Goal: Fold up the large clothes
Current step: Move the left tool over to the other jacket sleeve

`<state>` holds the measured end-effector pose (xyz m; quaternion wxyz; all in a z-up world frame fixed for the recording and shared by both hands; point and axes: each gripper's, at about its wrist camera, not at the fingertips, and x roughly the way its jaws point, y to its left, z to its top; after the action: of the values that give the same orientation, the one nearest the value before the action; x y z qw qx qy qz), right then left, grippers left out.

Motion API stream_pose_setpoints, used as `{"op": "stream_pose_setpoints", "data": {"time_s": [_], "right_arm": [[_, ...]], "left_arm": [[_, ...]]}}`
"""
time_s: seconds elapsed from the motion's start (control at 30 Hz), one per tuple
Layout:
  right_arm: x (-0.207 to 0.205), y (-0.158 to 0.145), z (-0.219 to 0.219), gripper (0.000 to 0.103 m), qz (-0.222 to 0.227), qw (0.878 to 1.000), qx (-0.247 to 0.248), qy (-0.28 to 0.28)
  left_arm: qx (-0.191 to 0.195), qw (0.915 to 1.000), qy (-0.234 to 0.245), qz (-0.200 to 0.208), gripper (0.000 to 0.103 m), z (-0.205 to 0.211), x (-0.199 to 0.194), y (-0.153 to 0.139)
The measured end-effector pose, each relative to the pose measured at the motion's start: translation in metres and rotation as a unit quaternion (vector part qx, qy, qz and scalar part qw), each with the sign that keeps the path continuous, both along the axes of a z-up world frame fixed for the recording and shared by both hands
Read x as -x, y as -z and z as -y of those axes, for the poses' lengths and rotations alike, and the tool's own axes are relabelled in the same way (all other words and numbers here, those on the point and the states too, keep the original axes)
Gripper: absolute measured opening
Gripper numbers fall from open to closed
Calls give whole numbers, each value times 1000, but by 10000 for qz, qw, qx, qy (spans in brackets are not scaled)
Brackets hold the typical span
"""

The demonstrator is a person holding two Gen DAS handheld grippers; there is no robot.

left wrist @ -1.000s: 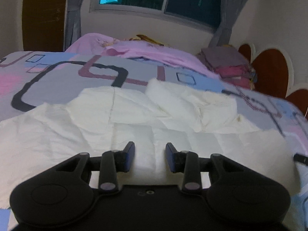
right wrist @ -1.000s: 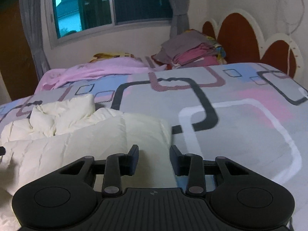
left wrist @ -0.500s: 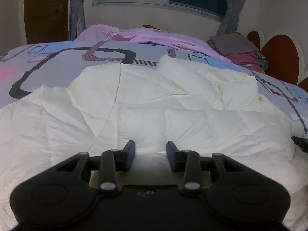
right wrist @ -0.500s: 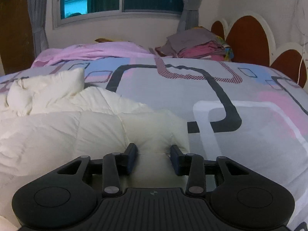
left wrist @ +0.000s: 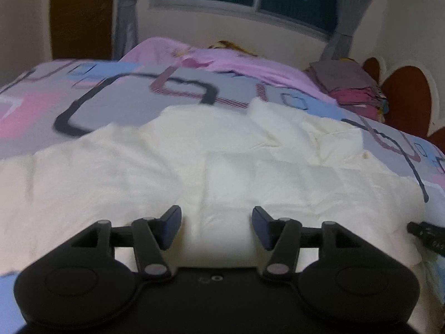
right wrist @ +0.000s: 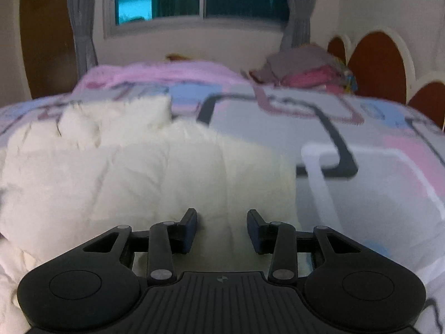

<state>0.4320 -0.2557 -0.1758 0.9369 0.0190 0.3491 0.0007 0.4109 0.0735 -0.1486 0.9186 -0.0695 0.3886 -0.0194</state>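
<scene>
A large cream quilted jacket (left wrist: pixel 217 164) lies spread on the bed, its near hem toward me. My left gripper (left wrist: pixel 216 224) is open and empty, just above the near edge of the jacket. In the right wrist view the jacket (right wrist: pixel 144 172) fills the left and middle, with bunched sleeves at the far end. My right gripper (right wrist: pixel 222 226) is open and empty over the jacket's near right corner. The tip of the right gripper shows at the right edge of the left wrist view (left wrist: pixel 425 232).
The bed has a grey, pink and blue patterned cover (right wrist: pixel 375 167). A pink blanket (left wrist: pixel 236 61) lies at the far side under the window. A stack of folded clothes (right wrist: pixel 303 69) sits by the brown headboard (right wrist: pixel 381 61).
Both grippers dipped close to the jacket's near edge half a second ago and have since lifted back. Both jaws now stand wider apart. The jacket lies much as before.
</scene>
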Motion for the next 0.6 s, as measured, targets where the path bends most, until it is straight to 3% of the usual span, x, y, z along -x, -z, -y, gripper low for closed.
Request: {"op": "stream_pose_setpoints", "data": {"time_s": [0.27,0.5,0.6], "right_arm": [[8,-20,-24,40,77,9996,-179,-195],[-6,-3,-59,40,-311,9990,101,-306],[-2,-18,-66,40,-156,9990,-169,-372]], "left_arm": [[207,9983,-538,-115,61,-44,24,-6],[350,9947,-958,-137,62,-84,47,-12],[480,9908,-1246,-197,62,-108,59,-14]]}}
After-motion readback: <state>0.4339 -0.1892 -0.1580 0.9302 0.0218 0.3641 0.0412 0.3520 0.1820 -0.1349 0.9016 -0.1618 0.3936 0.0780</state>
